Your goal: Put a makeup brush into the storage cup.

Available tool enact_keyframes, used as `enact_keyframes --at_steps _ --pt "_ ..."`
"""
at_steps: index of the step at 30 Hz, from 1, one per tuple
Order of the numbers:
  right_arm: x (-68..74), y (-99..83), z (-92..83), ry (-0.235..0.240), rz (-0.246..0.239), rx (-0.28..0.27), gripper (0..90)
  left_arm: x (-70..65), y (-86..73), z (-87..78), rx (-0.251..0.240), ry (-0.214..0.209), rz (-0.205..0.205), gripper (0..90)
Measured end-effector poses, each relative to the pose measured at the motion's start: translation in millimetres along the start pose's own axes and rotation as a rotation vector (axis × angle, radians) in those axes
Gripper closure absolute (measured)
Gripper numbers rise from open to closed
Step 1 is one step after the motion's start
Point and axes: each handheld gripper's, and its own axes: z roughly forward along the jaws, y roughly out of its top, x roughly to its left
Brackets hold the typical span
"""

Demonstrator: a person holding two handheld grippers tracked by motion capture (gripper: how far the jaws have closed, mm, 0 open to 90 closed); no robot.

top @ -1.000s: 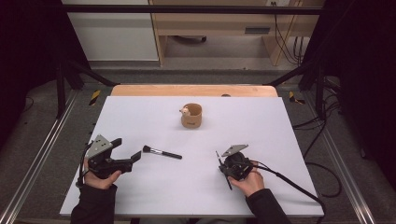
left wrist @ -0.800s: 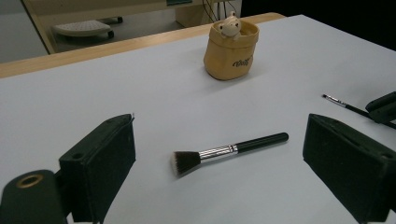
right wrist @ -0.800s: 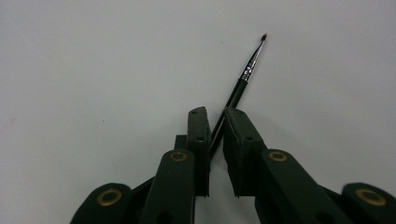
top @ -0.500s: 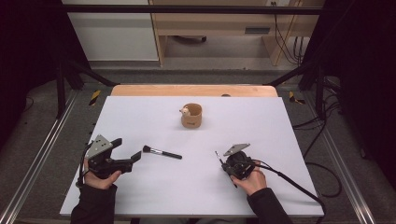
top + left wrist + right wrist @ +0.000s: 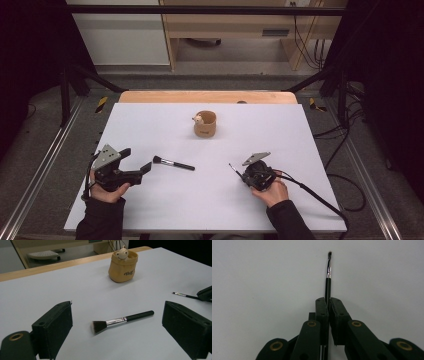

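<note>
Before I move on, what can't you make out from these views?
- Thin black brush: handle end hidden between the right gripper jaws, right gripper view.
- Tan fabric pouch: contents below the small cream toy figure hidden by its wall; printed word too small.
- Left gripper: jaws cut off by bottom edge.

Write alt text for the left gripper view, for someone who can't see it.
A black-handled makeup brush lies on the white table, framed between the left gripper's open black jaws. Behind stands a tan pouch holding a small toy figure; a thin brush shows at right.
</note>
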Motion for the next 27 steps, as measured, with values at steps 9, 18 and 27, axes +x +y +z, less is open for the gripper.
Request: enact_keyframes --at_steps 9,18,27 --pt "-2.3 1.9 -6.4 0.011 0.020 -0.012 77.1 -0.2 0.4 -0.1 0.000 -0.004 -0.001 9.0" --pt "-5.6 19.1 -22.6 0.022 -0.011 0.030 63.9 -1.6 0.9 1.0 0.003 -0.012 0.000 8.9" --pt "-0.8 36.3 -12.4 0.034 -0.051 0.167 66.1 -2.6 0.9 1.6 0.008 -0.015 0.005 8.9"
